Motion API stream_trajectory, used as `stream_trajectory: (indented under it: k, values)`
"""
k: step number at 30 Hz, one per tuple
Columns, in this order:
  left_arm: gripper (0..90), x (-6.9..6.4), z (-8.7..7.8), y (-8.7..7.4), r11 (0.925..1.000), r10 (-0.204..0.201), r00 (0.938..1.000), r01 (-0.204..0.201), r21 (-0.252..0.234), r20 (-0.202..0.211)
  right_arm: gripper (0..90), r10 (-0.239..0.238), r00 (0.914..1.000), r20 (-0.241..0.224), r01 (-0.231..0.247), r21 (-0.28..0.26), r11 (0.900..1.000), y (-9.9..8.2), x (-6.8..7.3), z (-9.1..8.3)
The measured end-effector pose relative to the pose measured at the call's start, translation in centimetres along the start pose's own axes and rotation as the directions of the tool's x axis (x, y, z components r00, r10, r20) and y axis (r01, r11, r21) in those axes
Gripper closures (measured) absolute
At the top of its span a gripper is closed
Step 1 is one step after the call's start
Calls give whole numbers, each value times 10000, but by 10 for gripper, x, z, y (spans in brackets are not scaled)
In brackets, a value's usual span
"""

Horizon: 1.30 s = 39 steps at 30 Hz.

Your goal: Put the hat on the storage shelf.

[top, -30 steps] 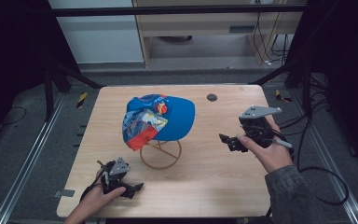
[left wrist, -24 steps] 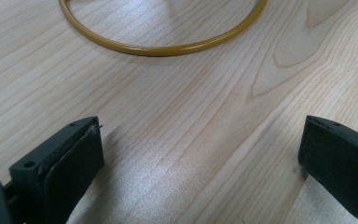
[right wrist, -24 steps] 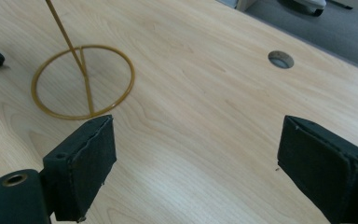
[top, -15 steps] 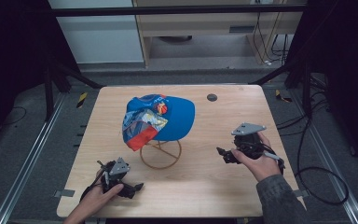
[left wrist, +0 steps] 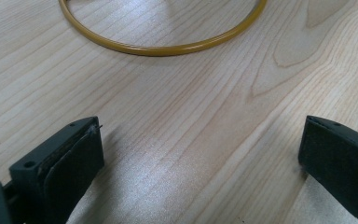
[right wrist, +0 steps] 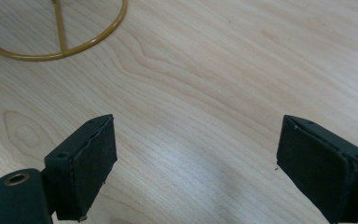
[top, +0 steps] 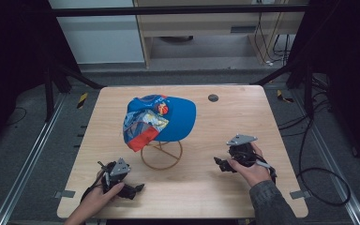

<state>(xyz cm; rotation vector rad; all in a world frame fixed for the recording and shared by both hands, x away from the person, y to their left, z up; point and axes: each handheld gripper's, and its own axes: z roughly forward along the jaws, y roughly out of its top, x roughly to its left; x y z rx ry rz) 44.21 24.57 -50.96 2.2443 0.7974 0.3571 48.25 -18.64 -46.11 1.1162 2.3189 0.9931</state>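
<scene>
A blue cap (top: 168, 117) with a colourful printed front panel sits on a gold wire stand (top: 161, 154) in the middle of the wooden table (top: 243, 117). My left gripper (top: 138, 188) rests low near the front left edge, open, with bare wood between its jaws. The stand's ring base (left wrist: 163, 39) lies ahead of it. My right gripper (top: 219, 164) is at the front right, held close to the tabletop and open, with nothing between its jaws. Part of the ring base (right wrist: 56, 35) appears at the upper left in the right gripper view.
A small dark round disc (top: 213, 98) lies on the table behind the cap. Black frame posts and cables stand around the table on a grey floor. Bare wood stretches between the two grippers.
My right gripper has moved down and toward the front of the table, from beside the cap to just above the wood. The left gripper and the cap have stayed put.
</scene>
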Motion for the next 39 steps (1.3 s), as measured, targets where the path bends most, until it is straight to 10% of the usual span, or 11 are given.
stream_trajectory:
  k: [10,39]
  values:
    - [0,0,0,0,10000,12,10000,-12,-8,18,121,1358,9907,-79,-1360,-296,9903,-14,-10,27]
    - [0,0,0,0,10000,12,10000,-12,-5,12,68,1049,9919,717,-1053,10,9944,-27,-1,46]
